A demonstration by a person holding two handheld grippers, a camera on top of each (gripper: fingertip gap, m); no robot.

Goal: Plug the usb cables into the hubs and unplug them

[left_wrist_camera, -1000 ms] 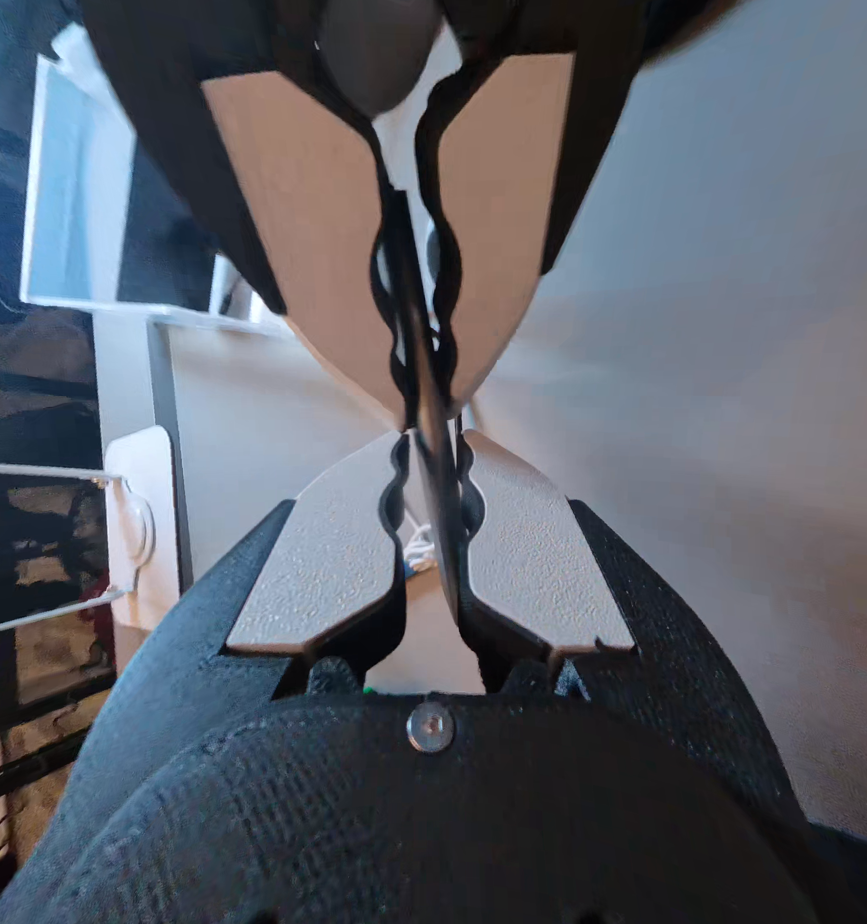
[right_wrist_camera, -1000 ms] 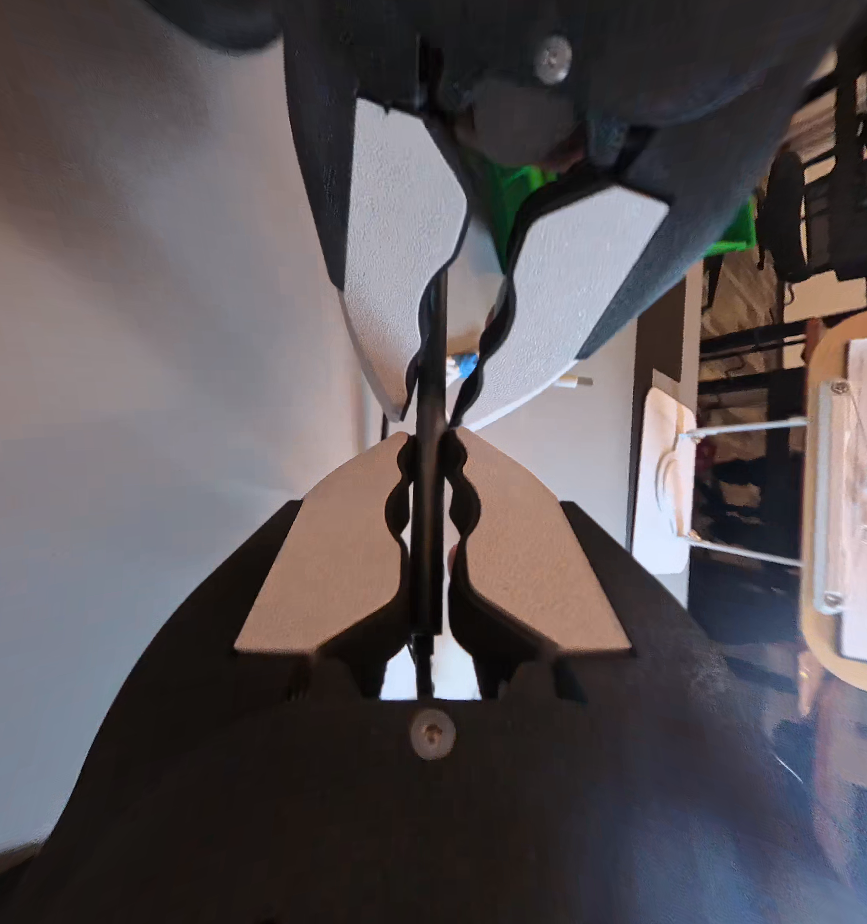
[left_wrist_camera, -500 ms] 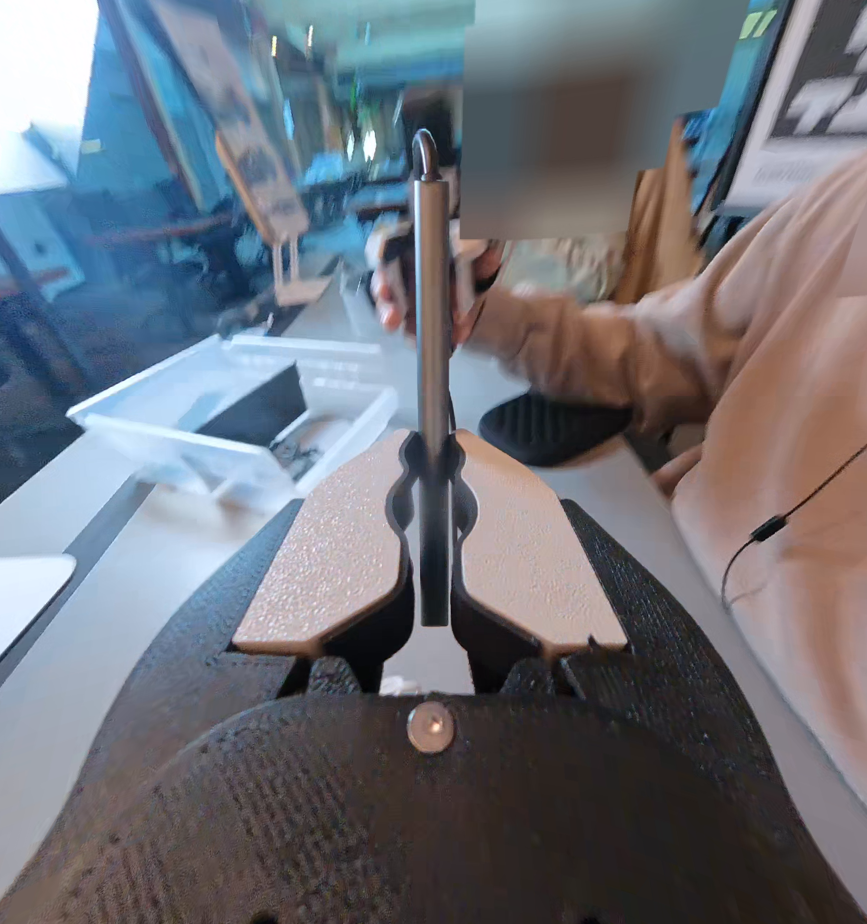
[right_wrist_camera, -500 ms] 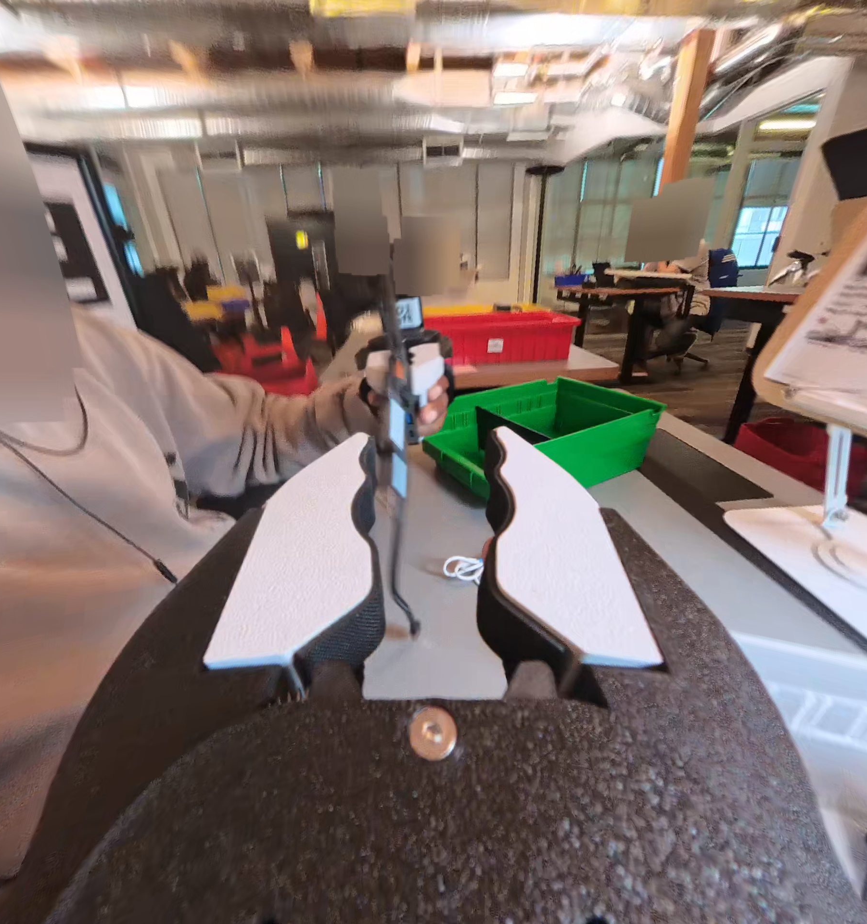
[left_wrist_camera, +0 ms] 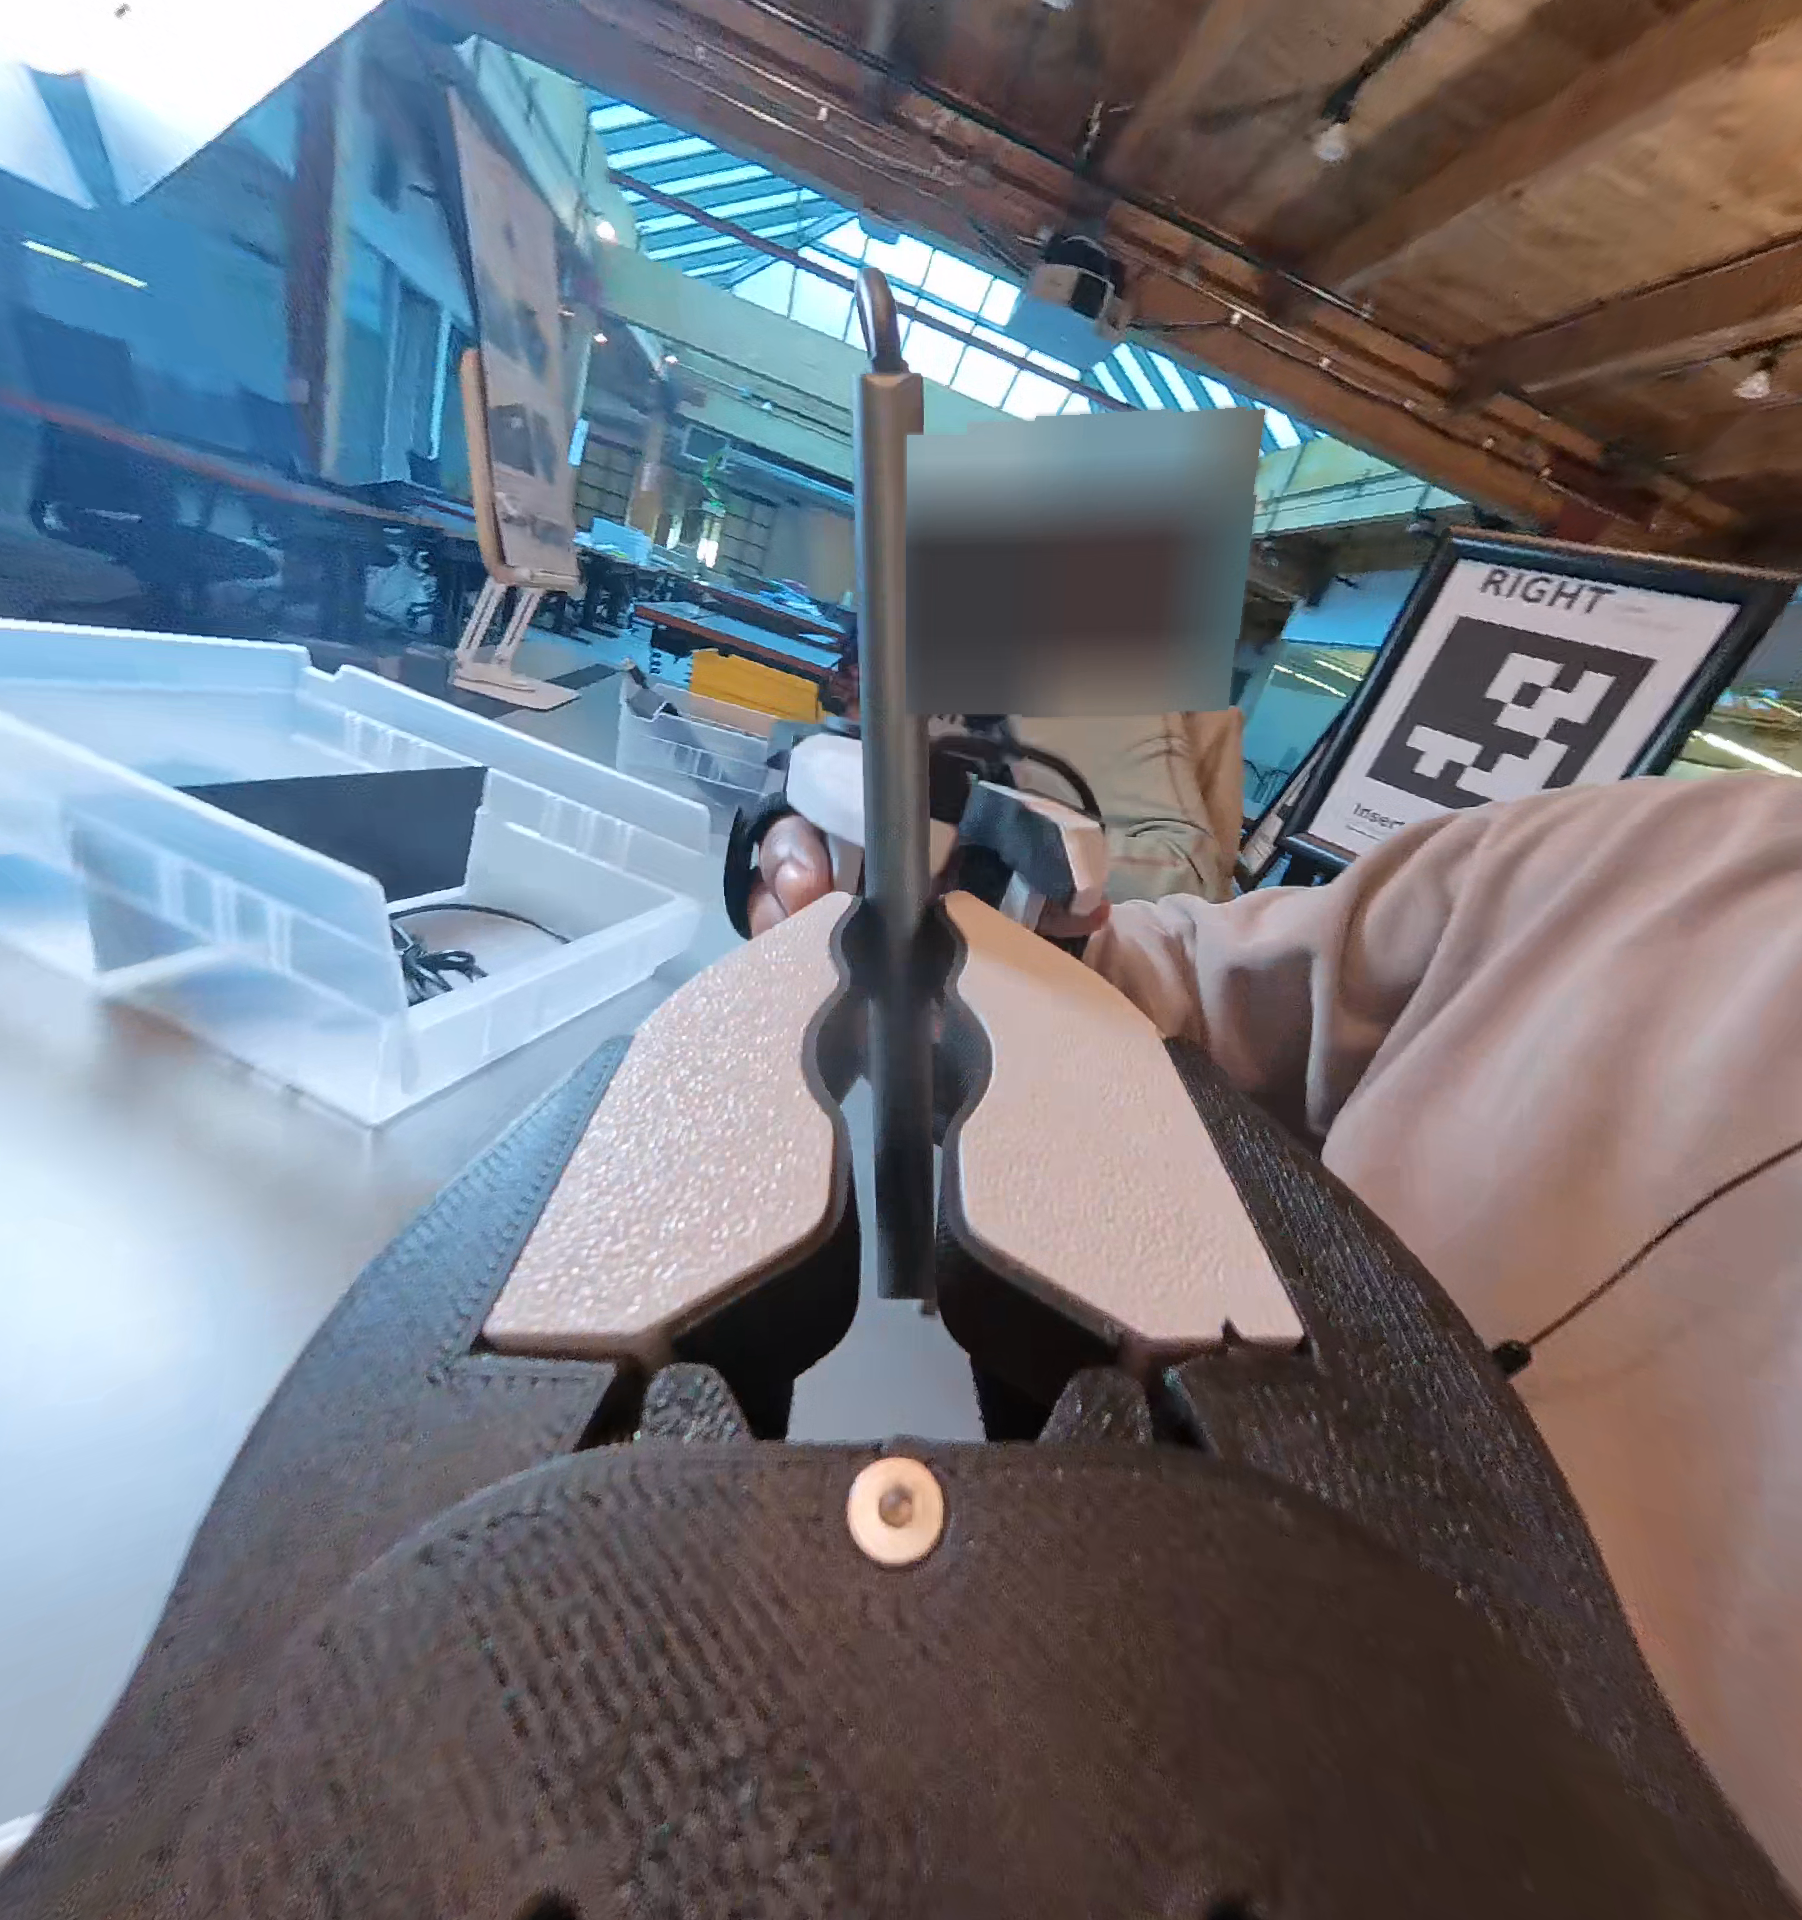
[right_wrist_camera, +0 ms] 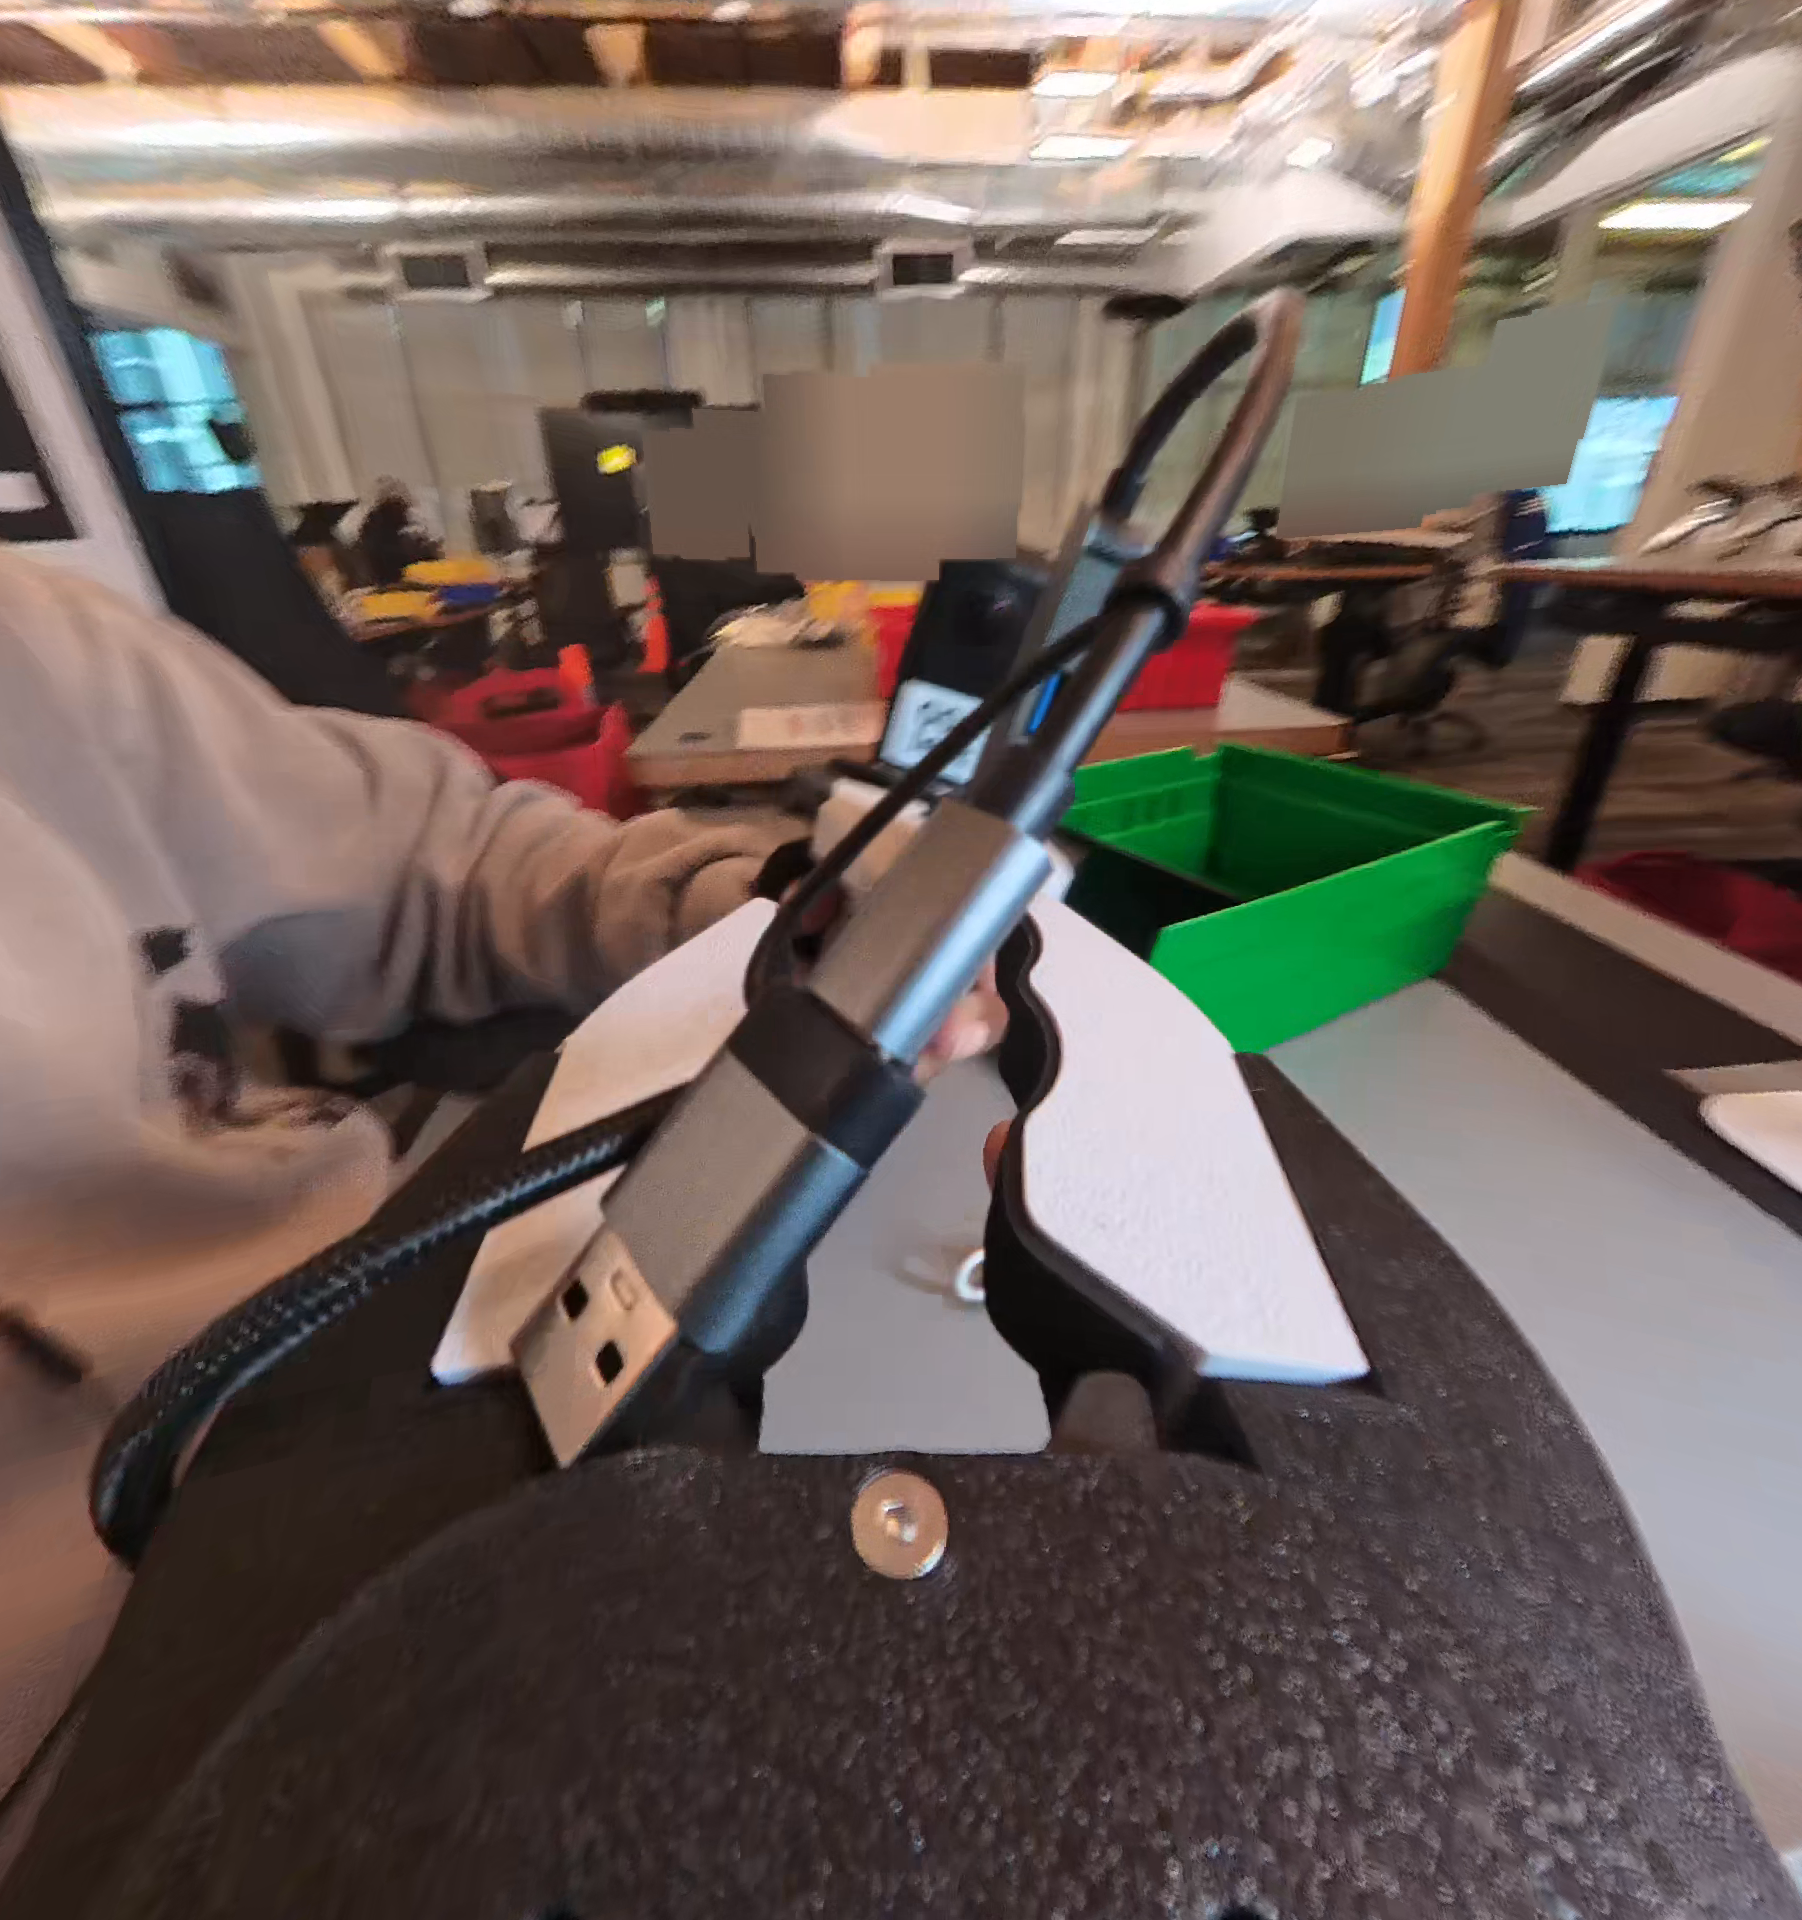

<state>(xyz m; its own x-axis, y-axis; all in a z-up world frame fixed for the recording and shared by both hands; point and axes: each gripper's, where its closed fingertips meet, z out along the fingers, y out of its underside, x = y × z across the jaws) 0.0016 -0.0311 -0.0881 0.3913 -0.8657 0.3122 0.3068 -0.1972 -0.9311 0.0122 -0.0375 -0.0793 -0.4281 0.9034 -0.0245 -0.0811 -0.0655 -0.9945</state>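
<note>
My left gripper (left_wrist_camera: 892,925) is shut on a thin grey USB hub (left_wrist_camera: 889,665), which stands upright and edge-on between its fingers. The hub's short cable curls at the top. The same hub shows farther off in the right wrist view (right_wrist_camera: 1068,665). My right gripper (right_wrist_camera: 897,925) has its jaws apart. A grey metal USB plug (right_wrist_camera: 731,1164) lies across its left finger (right_wrist_camera: 658,1018), not pinched, with the bare connector end toward the camera. Its black braided cable (right_wrist_camera: 273,1320) curves off to the lower left. The right gripper's fingers (left_wrist_camera: 1042,862) show behind the hub, in a hand.
A clear plastic bin (left_wrist_camera: 523,935) with black cables stands on the grey table (left_wrist_camera: 149,1299) at the left. A green bin (right_wrist_camera: 1312,904) stands at the right. A person's beige sleeve (left_wrist_camera: 1499,987) fills one side. A framed marker sign (left_wrist_camera: 1520,717) stands behind. Less than 4 cm separates the two grippers' tips.
A second ago both grippers met tip to tip, each shut on something thin. They have pulled apart and tilted up. The right gripper has opened, and the plug now hangs close to its camera.
</note>
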